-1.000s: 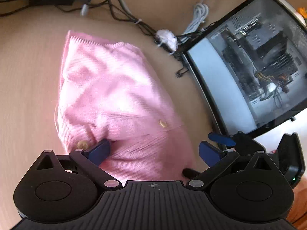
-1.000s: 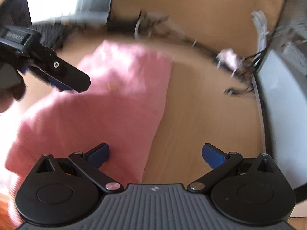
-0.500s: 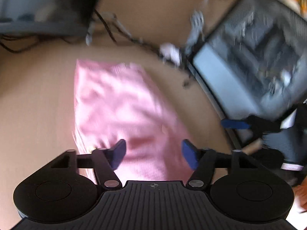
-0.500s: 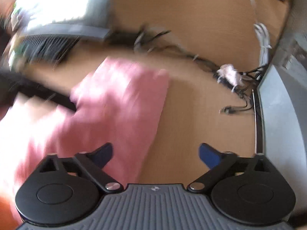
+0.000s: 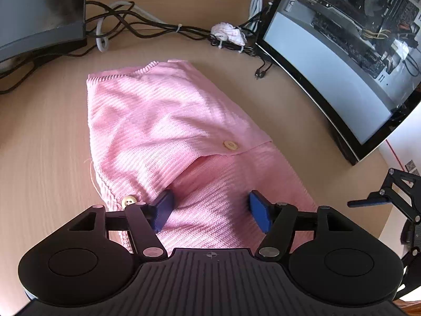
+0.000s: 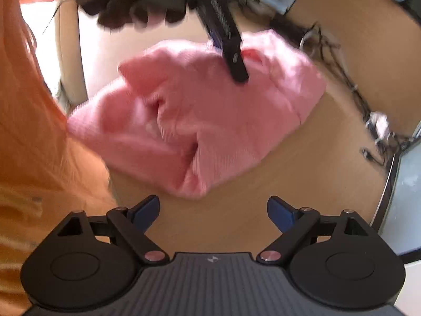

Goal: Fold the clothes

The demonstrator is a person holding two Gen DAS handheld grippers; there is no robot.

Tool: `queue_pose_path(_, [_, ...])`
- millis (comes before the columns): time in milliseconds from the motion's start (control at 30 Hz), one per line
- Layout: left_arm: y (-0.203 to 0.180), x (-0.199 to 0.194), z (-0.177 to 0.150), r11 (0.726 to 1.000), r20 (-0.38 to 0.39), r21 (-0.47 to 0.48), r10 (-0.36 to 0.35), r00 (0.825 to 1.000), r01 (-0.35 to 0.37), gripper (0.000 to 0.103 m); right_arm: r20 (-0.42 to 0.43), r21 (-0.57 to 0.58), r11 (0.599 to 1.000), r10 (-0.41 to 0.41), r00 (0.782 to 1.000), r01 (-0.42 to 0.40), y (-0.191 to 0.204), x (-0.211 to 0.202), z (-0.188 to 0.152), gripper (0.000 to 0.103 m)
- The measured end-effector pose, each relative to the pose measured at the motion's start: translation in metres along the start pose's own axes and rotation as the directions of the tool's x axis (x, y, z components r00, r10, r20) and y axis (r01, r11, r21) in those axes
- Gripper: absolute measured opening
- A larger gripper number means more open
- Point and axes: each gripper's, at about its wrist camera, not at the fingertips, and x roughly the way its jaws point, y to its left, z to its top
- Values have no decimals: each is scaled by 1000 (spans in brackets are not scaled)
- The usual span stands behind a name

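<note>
So the left gripper (image 5: 210, 209) has its blue pads (image 5: 259, 214) maybe two-thirds apart and they're spreading wider right now. A soft hump of the pink knit cardigan (image 5: 168, 126) sits between them, but the pads aren't actually pinching it, there's a gap on both sides as far as I can see. Just off the left pad there's a pale button (image 5: 128, 200) on the ribbed edge, and a second button (image 5: 230, 145) further ahead and a bit right, where one layer laps over another. The cardigan stretches away from the gripper across the tan table (image 5: 44, 142), folded into a rough long shape.

Beyond its far edge is a tangle of black cables (image 5: 147, 27), a monitor (image 5: 39, 13) ahead-left, and a glass-sided PC case (image 5: 342, 47) ahead-right.

The right gripper (image 6: 213, 210) is wide apart with nothing in it, just bare table between the pads, and it's hanging off past the near corner of the cardigan (image 6: 210, 121). Its view is blurry. An orange sleeve (image 6: 29, 137) fills its left side.
</note>
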Motion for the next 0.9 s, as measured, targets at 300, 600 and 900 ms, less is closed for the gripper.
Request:
queue_pose_path(300, [3, -4, -3, 1000, 20, -22, -13, 1000, 13, 72, 57, -46, 997, 64, 996, -61, 4, 32, 56, 60])
queue_pose_path(600, [13, -104, -30, 991, 104, 131, 6, 995, -20, 94, -6, 229, 952, 212, 977, -205, -35, 53, 79, 59])
queue_pose_path(900, [-39, -112, -95, 892, -99, 452, 26, 995, 22, 97, -9, 391, 889, 261, 965, -237, -39, 46, 79, 60])
